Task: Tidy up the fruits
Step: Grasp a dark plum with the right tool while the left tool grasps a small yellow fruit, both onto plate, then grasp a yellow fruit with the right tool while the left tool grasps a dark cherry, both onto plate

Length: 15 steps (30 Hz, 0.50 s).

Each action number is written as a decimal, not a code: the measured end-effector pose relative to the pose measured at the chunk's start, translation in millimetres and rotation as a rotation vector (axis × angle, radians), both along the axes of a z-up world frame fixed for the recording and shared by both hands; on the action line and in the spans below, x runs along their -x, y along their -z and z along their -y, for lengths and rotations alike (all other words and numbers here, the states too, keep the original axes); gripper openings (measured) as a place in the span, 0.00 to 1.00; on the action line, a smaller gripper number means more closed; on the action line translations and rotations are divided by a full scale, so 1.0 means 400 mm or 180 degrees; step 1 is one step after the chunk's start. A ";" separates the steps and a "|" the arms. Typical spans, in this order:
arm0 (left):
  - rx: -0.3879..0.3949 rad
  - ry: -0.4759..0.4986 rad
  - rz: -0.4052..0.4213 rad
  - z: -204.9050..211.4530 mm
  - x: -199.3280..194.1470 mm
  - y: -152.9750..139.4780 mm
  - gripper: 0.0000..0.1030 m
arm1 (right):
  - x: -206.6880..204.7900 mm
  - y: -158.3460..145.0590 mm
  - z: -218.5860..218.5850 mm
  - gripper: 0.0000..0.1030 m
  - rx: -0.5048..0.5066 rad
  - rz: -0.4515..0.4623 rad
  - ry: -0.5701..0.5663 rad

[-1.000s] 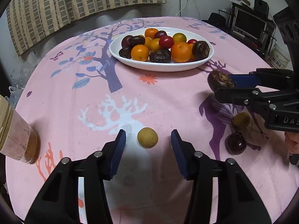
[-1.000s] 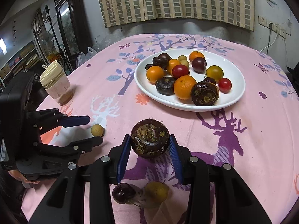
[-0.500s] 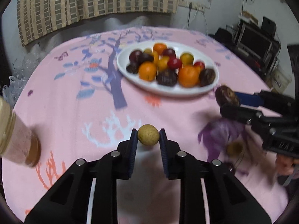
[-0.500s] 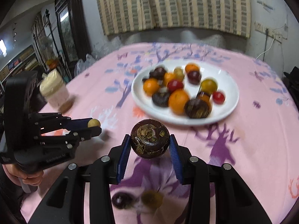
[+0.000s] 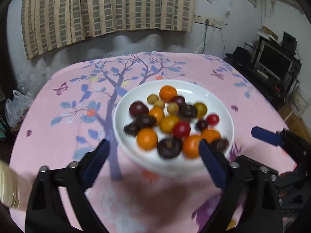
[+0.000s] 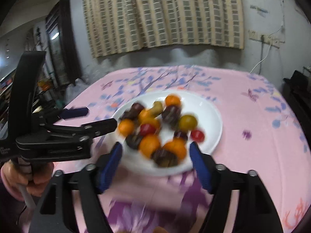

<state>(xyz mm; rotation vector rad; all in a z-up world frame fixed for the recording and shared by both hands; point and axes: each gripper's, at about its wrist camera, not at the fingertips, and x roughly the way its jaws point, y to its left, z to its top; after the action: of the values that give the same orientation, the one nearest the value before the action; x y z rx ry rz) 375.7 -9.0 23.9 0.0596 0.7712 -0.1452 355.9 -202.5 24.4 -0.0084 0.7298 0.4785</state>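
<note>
Release step at the white plate (image 5: 176, 168), by the look of it. Left gripper (image 5: 153, 155) hung over the plate's near rim, jaws opening and wide apart, nothing between the blue pads (image 5: 98, 160). Right gripper (image 6: 155, 159) likewise poised at the near rim, jaws opening, pads (image 6: 111, 164) clear of any fruit. Fruit pile (image 5: 171, 124) sat heaped mid-plate: oranges, dark round ones, small red ones, a few small tan ones toward the back; too blurred to tell which pieces were newest. Plate stood about mid-table on the pink printed cloth (image 5: 64, 132). Left gripper also visible from the right wrist view (image 6: 83, 119), just beside the plate's left rim, a hand (image 6: 23, 178) on its handle. Right gripper's blue pad (image 5: 266, 135) showed at the right edge of the left wrist view. Possibly an orange-yellow scrap at the bottom edge near the right gripper (image 6: 158, 229); could not tell whether loose fruit. Judged next: pull both grippers back from the plate, look over the near cloth for leftovers, approach low with jaws kept wide. Round fruit likely to roll if nudged.
</note>
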 end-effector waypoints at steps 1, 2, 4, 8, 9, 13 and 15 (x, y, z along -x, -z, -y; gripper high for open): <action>-0.0053 0.0002 0.0026 -0.004 0.036 0.007 0.95 | 0.023 0.011 -0.001 0.75 0.0003 -0.0044 -0.0068; -0.0087 0.0028 0.0030 -0.012 0.083 0.016 0.95 | 0.043 0.020 -0.001 0.76 0.0011 -0.0094 -0.0121; -0.0073 0.0051 0.0003 -0.026 0.154 0.032 0.95 | 0.092 0.042 -0.004 0.77 0.0013 -0.0255 -0.0250; 0.0034 0.0019 0.0085 -0.050 0.279 0.068 0.95 | 0.164 0.074 -0.021 0.77 0.0205 -0.0344 -0.0280; 0.0035 0.0010 0.0081 -0.051 0.298 0.081 0.95 | 0.174 0.084 -0.025 0.77 0.0306 -0.0373 -0.0246; -0.0028 0.0099 -0.0082 -0.037 0.341 0.119 0.95 | 0.202 0.102 -0.032 0.69 0.0379 -0.0453 -0.0301; -0.0056 0.0116 -0.0063 -0.028 0.343 0.117 0.95 | 0.208 0.113 -0.033 0.63 0.0461 -0.0477 -0.0289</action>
<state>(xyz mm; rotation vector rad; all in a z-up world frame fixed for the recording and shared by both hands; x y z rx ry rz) 238.4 2.2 -23.0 0.0890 0.7916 -0.1739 272.6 -189.1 -20.6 -0.1430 0.9129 0.5158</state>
